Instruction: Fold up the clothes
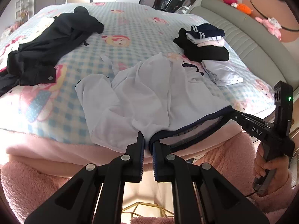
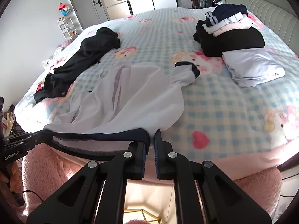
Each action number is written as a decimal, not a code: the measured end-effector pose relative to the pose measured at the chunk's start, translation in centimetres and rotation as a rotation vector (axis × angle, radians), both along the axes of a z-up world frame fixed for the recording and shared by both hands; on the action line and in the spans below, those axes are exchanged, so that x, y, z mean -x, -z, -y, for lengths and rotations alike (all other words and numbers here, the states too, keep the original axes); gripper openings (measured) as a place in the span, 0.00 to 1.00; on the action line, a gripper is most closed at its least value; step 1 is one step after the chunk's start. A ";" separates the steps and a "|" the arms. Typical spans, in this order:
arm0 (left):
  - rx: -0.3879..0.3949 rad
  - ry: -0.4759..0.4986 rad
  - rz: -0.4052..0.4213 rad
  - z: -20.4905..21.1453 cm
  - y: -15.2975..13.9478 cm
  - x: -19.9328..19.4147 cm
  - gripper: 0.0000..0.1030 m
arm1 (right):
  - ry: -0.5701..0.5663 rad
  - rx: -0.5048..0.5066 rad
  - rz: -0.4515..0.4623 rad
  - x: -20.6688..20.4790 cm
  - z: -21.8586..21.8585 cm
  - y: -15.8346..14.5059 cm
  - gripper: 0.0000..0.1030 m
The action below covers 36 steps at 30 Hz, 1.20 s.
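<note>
Both tongs are clamped tight now. The left gripper (image 1: 148, 140) pinches the dark-trimmed hem of the white garment (image 1: 149, 93) at the bottom centre of its frame, and the right gripper (image 2: 152, 138) bites the same hem at the bottom centre of its own. Between the two grips the navy hem (image 2: 97, 136) runs taut, side to side across the lower frame, so each hand owns one corner and neither is nearer than the other.

The garment's long axis runs straight away from the tongs, up the frame over the checked blanket (image 2: 224, 108), with a navy-cuffed sleeve (image 2: 186, 71) flopped toward upper right. So the coming fold, I'd say, carries the hem forward along that axis.

Dark clothes (image 2: 84, 59) lie at upper left, and the folded stack (image 2: 233, 35) waits at upper right, well clear.
</note>
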<state>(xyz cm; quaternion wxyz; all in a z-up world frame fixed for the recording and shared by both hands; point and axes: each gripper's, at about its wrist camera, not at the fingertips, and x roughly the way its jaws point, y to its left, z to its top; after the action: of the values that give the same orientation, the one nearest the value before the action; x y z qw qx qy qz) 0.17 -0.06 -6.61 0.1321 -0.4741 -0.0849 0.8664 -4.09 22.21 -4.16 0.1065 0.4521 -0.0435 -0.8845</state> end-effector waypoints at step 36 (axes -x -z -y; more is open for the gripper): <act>0.088 -0.045 -0.455 1.7 -20.7 13.2 0.05 | 0.012 0.087 -0.536 11.0 0.7 -23.7 0.04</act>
<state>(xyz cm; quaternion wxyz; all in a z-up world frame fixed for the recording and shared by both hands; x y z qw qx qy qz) -13.02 -1.78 14.05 0.1077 -0.2697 -0.0254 0.9566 -15.10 21.49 19.55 0.1284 0.1967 -0.0545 -0.9705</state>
